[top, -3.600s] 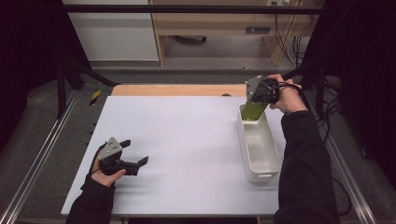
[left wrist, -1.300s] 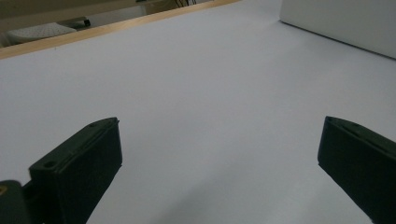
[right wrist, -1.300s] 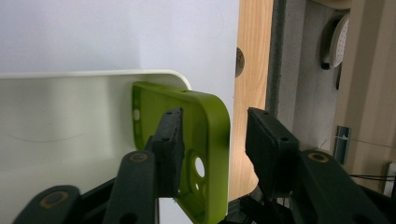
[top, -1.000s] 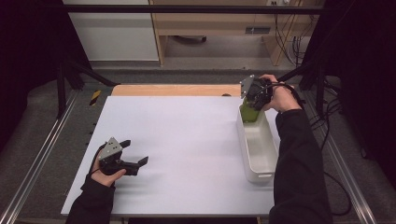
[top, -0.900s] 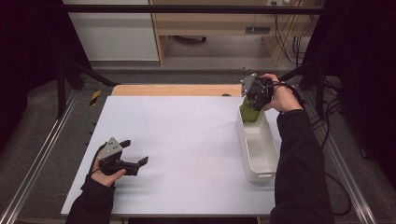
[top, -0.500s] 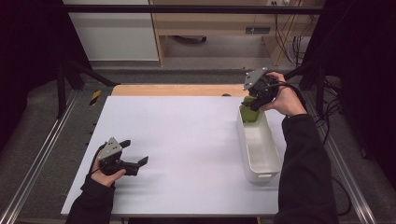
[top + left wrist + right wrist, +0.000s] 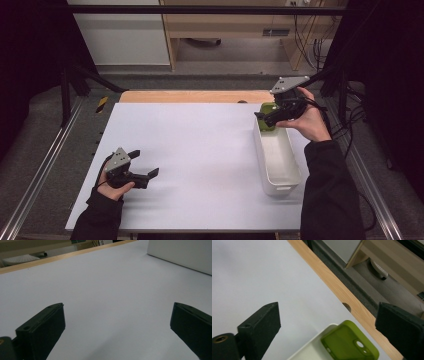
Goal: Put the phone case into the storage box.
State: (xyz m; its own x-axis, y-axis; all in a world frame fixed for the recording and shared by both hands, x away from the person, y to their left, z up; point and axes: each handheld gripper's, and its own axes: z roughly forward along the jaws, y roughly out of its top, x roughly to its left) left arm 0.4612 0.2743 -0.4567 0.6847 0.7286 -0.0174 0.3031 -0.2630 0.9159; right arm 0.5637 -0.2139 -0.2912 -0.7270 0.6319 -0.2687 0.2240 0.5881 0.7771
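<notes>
Phone case (image 7: 348, 343) seemingly leans in bin (image 7: 280, 170) corner.

Left gripper (image 7: 146, 170) held low at the near left, resting in the left hand (image 7: 116, 182), jaws spread wide with nothing between them, pointing to the right. Right gripper (image 7: 264, 119) held higher at the far right by the right hand (image 7: 310, 121), black sleeve reaching in from below. Jaws have just been opening, now wide apart and empty, pointing left.
</notes>
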